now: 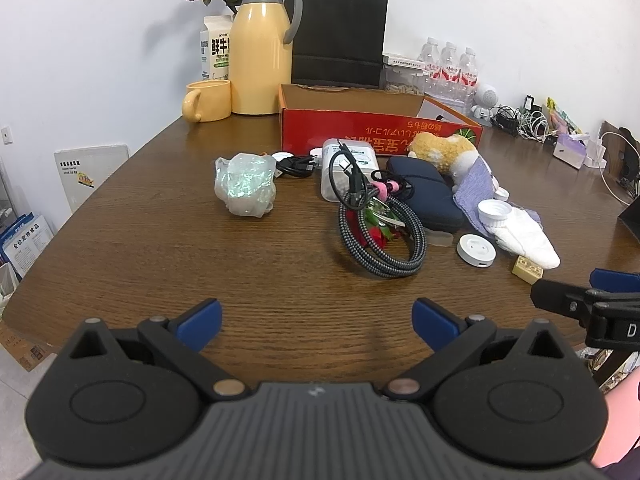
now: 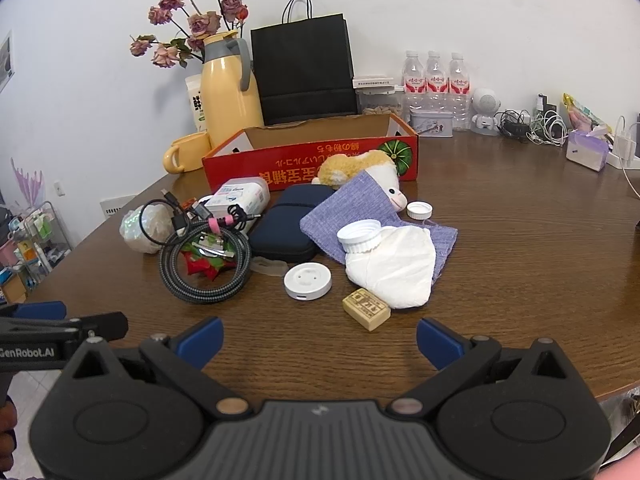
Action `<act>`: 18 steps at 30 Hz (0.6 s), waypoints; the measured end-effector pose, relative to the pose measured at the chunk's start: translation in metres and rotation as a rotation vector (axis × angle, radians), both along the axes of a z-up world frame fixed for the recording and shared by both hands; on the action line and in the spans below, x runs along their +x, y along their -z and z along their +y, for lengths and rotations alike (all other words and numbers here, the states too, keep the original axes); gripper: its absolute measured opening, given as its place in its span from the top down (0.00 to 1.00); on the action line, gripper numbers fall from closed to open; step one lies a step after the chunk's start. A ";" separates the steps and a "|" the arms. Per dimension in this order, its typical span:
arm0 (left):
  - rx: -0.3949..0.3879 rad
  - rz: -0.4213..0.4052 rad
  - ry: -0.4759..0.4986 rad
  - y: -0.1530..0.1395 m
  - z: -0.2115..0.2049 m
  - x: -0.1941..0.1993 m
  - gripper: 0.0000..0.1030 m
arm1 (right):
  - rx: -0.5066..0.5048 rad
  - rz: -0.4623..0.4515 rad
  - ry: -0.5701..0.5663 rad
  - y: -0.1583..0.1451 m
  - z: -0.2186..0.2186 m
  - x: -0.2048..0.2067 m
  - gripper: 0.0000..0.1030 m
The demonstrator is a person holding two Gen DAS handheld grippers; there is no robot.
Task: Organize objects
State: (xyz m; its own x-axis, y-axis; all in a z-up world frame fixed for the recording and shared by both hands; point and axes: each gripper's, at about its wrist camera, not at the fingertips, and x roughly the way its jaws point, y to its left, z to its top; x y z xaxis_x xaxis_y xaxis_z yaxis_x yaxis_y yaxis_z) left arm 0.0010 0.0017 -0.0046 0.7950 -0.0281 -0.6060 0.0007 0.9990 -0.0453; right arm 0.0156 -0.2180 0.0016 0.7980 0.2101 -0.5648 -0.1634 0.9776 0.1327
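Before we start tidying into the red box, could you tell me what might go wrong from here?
The coiled grey braided cable overlaps the thinner black cable and sits around a red-green item, so lifting it may drag them. The white bottle cap rests on the white cloth and could roll off.

Plain white wall behind, evenly lit, no hard shadows. Dark wood-grain table w/ rounded edge fills most of both views. Pale tile floor at lower left. Wire rack w/ misc items by the left wall; wall socket nearby; white panel leaning against wall.
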 end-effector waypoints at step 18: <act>-0.067 -0.004 -0.072 0.004 0.026 0.065 0.00 | -0.106 -0.106 -0.031 0.013 -0.009 0.069 0.20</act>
State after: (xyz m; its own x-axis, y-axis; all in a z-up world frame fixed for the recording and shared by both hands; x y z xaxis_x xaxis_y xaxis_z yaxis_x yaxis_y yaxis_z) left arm 0.0663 0.0276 -0.0090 0.7989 -0.0112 -0.6014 -0.0702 0.9913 -0.1117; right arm 0.0849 -0.2274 -0.0115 0.8486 0.1794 -0.4978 -0.2014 0.9795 0.0097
